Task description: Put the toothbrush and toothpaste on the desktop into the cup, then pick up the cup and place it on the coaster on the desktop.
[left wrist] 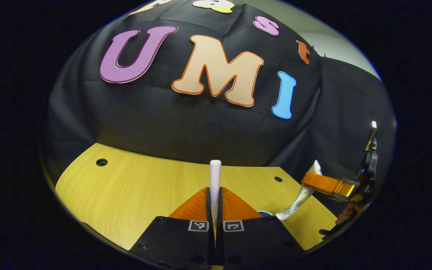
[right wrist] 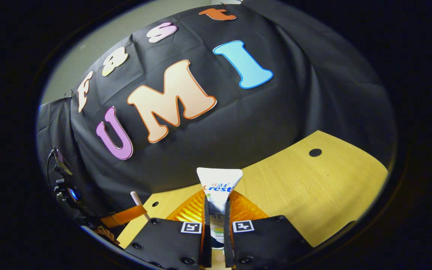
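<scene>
Between closed fingers, slim toothbrush point(left wrist: 215, 180)

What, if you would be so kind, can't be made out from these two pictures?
- Toothbrush, left gripper view: its lower part is hidden between the left gripper's own fingers.
- Toothpaste, right gripper view: its cap end is covered by the right gripper.
- Blue object, left gripper view: mostly hidden behind the left gripper's finger; too little shows to identify it.
- Desktop: its near part is cut off by the bottom edge.
</scene>
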